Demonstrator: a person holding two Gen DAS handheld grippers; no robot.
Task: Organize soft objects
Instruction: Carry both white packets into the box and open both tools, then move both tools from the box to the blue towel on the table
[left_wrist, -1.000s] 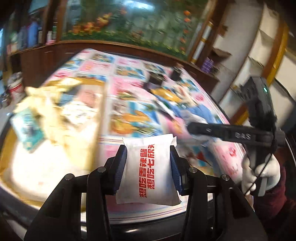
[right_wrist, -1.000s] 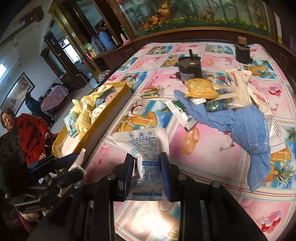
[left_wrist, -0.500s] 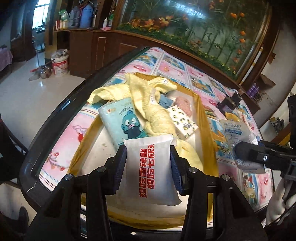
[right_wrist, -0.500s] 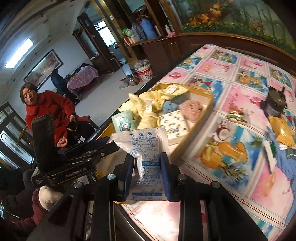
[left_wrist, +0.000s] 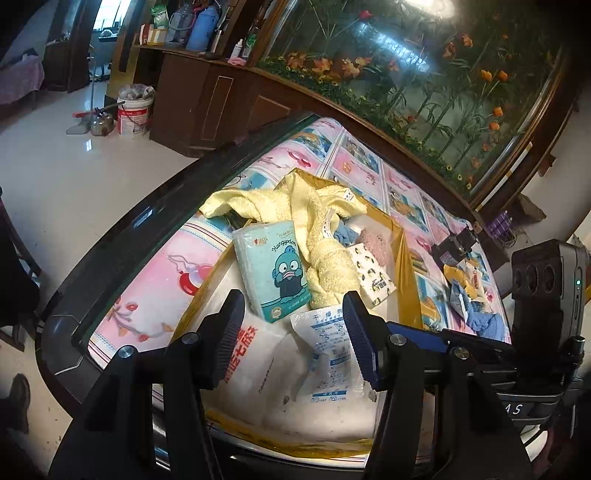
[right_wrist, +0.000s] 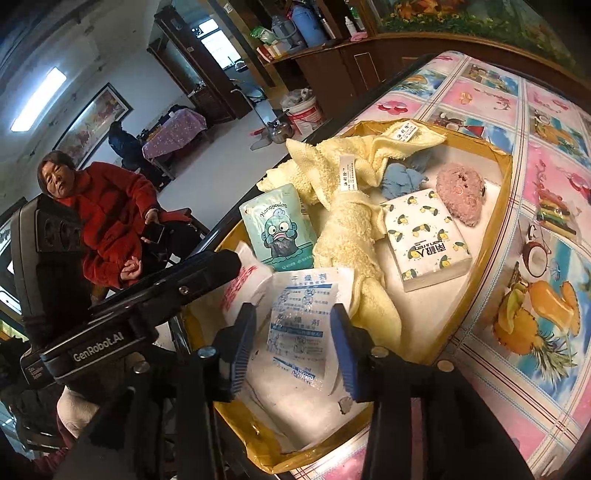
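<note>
Both grippers hang over the near end of a shallow tray with glossy yellow-brown walls and a white floor. The left gripper has its ribbed pads spread wide with nothing between them; low in the left wrist frame, the white packet with red lettering lies flat on the tray floor beneath it. The right gripper is likewise released, its blue pads standing clear on either side of the crinkled, translucent desiccant sachet, which rests in the tray beside that packet.

Toward the frame centre lies a twisted, fluffy yellow towel, flanked by a glossy teal cartoon tissue pack and a boxy lemon-print tissue pack. A nubby pink pad sits at upper right.
</note>
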